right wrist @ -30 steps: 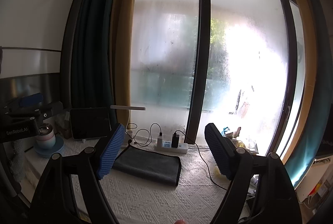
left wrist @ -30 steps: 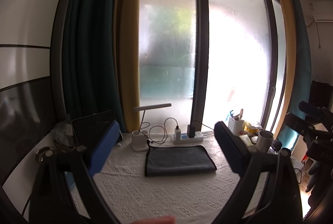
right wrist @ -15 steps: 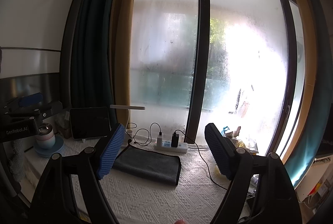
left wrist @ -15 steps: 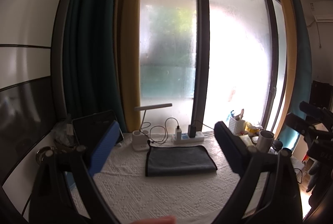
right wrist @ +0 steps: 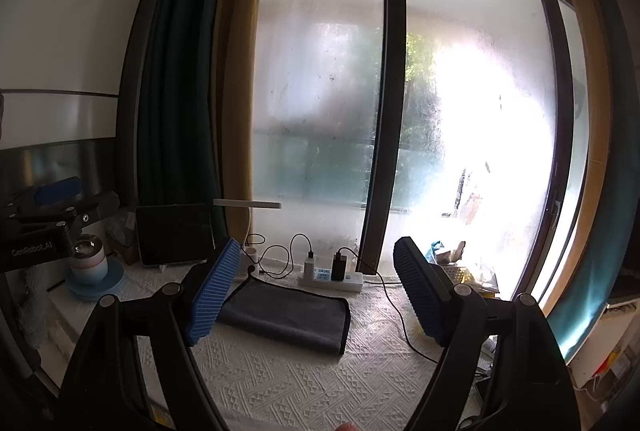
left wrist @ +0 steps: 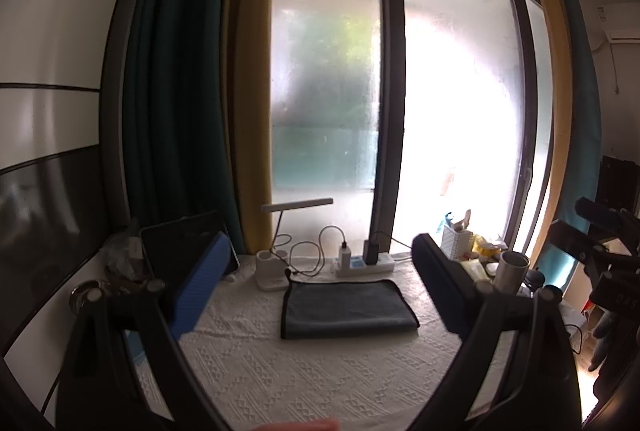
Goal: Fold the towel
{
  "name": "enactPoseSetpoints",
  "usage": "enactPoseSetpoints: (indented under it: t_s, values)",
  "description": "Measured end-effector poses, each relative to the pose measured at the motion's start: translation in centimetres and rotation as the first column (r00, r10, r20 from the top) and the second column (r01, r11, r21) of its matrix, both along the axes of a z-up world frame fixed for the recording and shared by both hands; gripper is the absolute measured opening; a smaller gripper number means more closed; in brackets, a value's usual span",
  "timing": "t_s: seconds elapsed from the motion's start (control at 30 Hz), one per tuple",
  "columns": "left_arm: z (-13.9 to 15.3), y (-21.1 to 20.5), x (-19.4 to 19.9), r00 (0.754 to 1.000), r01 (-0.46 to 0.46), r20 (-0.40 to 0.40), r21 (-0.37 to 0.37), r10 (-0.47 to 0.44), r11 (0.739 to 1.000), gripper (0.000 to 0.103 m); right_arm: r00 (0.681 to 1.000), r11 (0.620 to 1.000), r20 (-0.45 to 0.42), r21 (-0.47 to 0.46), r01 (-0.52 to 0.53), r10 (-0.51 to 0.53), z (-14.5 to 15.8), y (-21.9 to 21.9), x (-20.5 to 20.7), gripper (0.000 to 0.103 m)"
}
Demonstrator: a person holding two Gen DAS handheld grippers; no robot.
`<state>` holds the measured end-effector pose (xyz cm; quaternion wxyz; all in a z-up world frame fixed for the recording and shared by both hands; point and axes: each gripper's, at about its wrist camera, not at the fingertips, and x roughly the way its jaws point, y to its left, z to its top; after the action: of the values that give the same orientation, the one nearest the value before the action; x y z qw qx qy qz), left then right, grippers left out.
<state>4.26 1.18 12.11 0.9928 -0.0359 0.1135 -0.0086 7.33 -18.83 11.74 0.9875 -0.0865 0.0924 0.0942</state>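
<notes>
A dark grey towel [left wrist: 346, 307] lies folded flat on the white textured tablecloth [left wrist: 288, 375], near the window side; it also shows in the right wrist view [right wrist: 286, 315]. My left gripper [left wrist: 320, 287] is open and empty, held above the table, well short of the towel. My right gripper [right wrist: 314, 291] is open and empty too, raised above the table, its blue left pad [right wrist: 212, 297] overlapping the towel's left end in view. Each gripper shows at the edge of the other's view.
A white power strip [left wrist: 362, 265] with chargers and cables, a desk lamp [left wrist: 280, 251] and a tablet [left wrist: 176, 251] stand behind the towel. Cups and a pen holder [left wrist: 458, 245] crowd the right; a cup on a blue saucer [right wrist: 90, 271] stands at the left.
Almost nothing: both views have shifted very slightly, and the towel lies where it was.
</notes>
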Motion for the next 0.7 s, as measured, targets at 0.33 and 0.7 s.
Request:
enactPoseSetpoints:
  t_s: [0.33, 0.7]
  values:
    - [-0.05, 0.12, 0.04, 1.0, -0.006, 0.001, 0.005, 0.006, 1.0, 0.093, 1.0, 1.0, 0.0, 0.0, -0.002, 0.002, 0.02, -0.12, 0.01, 0.082]
    - [-0.06, 0.15, 0.04, 1.0, -0.005, 0.0, 0.004, 0.005, 1.0, 0.093, 1.0, 1.0, -0.001, 0.0, 0.001, -0.001, 0.05, -0.1, 0.03, 0.082]
